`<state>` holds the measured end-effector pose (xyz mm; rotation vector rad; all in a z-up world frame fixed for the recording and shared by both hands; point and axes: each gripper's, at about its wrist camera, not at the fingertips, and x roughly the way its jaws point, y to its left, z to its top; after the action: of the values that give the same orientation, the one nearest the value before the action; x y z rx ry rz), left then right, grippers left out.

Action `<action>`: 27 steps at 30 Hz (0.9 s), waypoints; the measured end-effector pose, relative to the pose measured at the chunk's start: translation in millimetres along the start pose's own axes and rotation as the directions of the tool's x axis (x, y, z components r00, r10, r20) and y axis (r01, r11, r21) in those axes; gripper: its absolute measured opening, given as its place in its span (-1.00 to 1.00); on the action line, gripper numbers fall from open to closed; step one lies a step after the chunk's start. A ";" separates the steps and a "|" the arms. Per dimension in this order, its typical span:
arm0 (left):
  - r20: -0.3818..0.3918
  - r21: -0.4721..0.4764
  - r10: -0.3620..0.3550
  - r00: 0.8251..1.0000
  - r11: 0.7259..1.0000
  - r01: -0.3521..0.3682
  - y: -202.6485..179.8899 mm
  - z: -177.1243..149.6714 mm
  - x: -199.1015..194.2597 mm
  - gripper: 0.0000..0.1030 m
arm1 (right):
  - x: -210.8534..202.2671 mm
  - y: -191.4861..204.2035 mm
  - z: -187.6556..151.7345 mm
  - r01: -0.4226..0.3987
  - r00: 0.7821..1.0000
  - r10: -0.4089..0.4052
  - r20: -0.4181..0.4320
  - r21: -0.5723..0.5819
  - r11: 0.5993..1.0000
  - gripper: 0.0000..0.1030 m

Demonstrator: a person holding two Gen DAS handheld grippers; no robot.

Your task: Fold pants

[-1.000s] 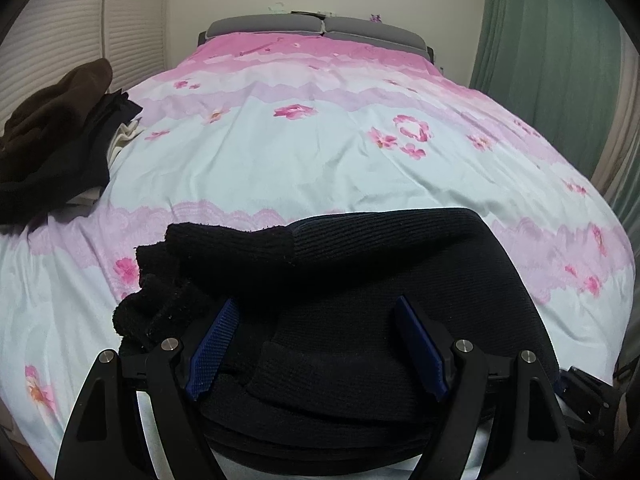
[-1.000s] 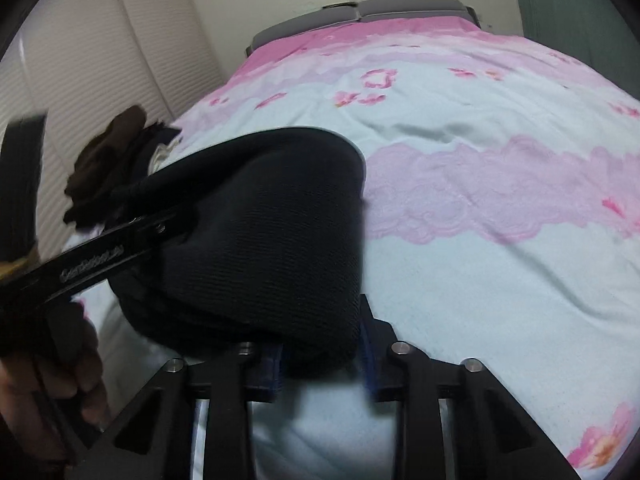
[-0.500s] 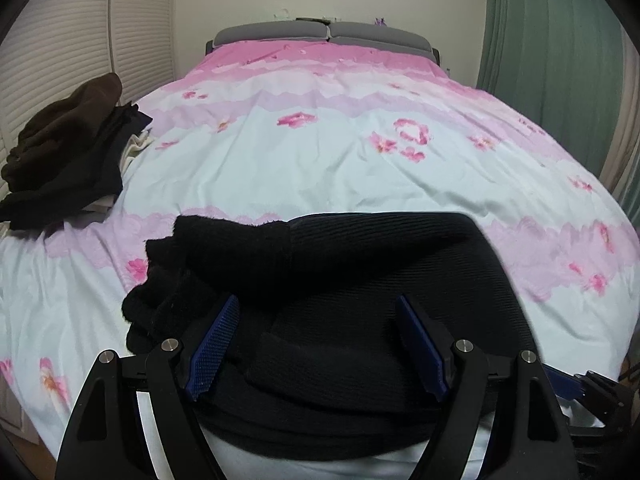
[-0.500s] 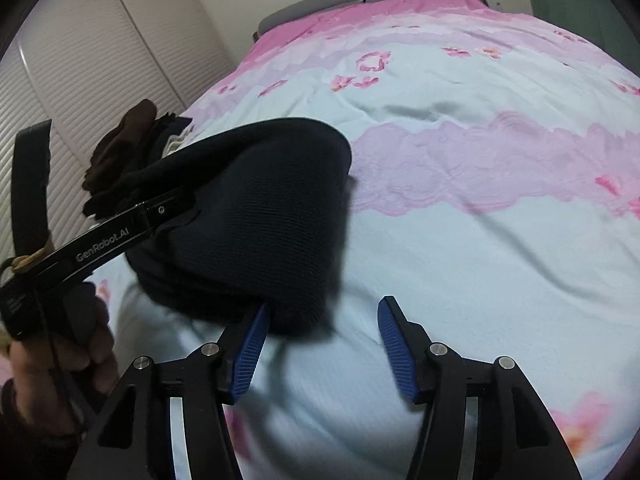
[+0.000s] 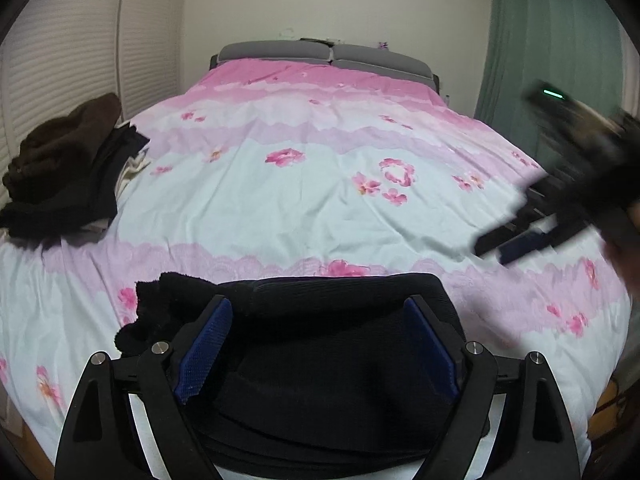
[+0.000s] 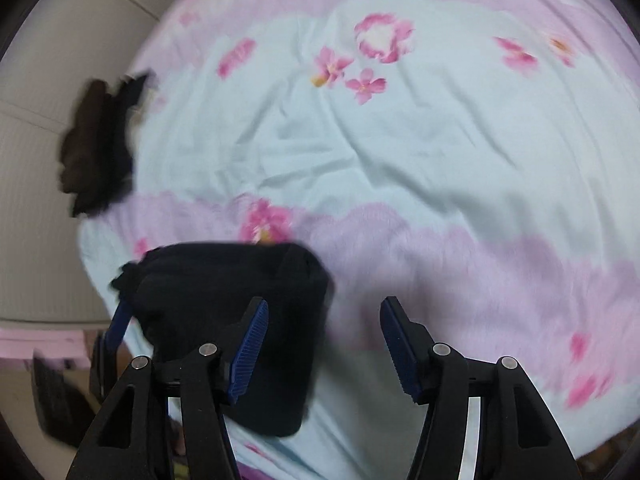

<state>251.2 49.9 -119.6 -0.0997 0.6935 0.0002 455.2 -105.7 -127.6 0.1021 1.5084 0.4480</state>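
The folded black pants (image 5: 344,344) were seen lying at the bed's (image 5: 320,184) near edge. The left hand-held gripper (image 5: 316,344) was angled down over them, jaws opening, pads clear. The right hand-held gripper (image 6: 324,344) was pointed steeply down beside the pants, jaws apart over bare cover.

Pants (image 5: 344,344): black ribbed knit cloth, matt.
Bedspread (image 5: 304,200): smooth printed cloth, creased.
Pads (image 5: 204,348): blue, ridged.

- Bedspread (image 5: 304,200) lies bare from 11 to 1 o'clock — open passage.
- Pile of dark clothes (image 5: 60,172) blocks 10 o'clock.
- Folded pants (image 5: 340,344) fill 6 o'clock — under the left gripper (image 5: 316,344).
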 end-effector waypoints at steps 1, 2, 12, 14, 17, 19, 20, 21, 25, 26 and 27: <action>-0.001 -0.002 0.006 1.000 1.000 -0.006 0.9 0.1 1.5 0.70 | 8.1 4.9 14.7 0.010 0.999 -0.010 -0.044 0.002 1.000 0.15; -0.003 -0.004 0.013 1.000 1.000 -0.013 1.8 1.2 3.6 0.70 | 22.7 12.8 31.2 0.018 0.993 -0.019 -0.118 -0.005 1.000 0.15; -0.009 -0.056 0.038 0.999 0.998 -0.039 22.0 17.9 23.6 0.75 | 110.2 41.7 53.3 0.112 0.868 -0.120 -0.482 -0.045 0.993 0.15; -0.011 -0.058 0.040 0.999 0.998 -0.041 23.6 15.3 25.8 0.75 | 118.4 40.6 51.7 0.120 0.848 -0.123 -0.516 -0.040 0.992 0.15; -0.012 -0.046 0.047 0.999 0.998 -0.047 22.9 11.8 29.0 0.75 | 128.9 34.6 49.2 0.110 0.824 -0.098 -0.558 -0.011 0.994 0.15; -0.007 -0.037 0.051 0.999 0.998 -0.051 21.7 9.9 30.0 0.75 | 137.4 26.4 46.1 0.101 0.811 -0.068 -0.581 0.025 0.995 0.14; -0.009 -0.035 0.052 0.999 0.998 -0.052 21.4 9.1 30.4 0.75 | 139.9 23.8 44.5 0.104 0.808 -0.068 -0.586 0.029 0.994 0.12; -0.007 -0.034 0.053 0.999 0.998 -0.053 21.4 8.5 30.2 0.76 | 143.7 22.6 41.0 0.111 0.801 -0.077 -0.593 0.021 0.994 -0.12; -0.006 -0.042 0.046 0.999 0.998 -0.046 23.6 7.8 29.8 0.76 | 136.8 23.4 35.1 0.110 0.830 -0.090 -0.550 0.003 0.994 -0.39; -0.006 -0.044 0.046 0.999 0.998 -0.046 24.1 7.5 30.0 0.77 | 132.3 22.7 35.3 0.107 0.840 -0.084 -0.537 0.011 0.994 -0.41; -0.009 -0.047 0.047 0.999 0.998 -0.047 24.8 7.3 30.9 0.77 | 127.4 20.0 35.4 0.101 0.849 -0.069 -0.524 0.032 0.994 -0.44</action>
<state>278.8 74.2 -136.0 -0.1285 0.7033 0.0613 485.1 -35.9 -237.7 -0.0479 2.0571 0.3751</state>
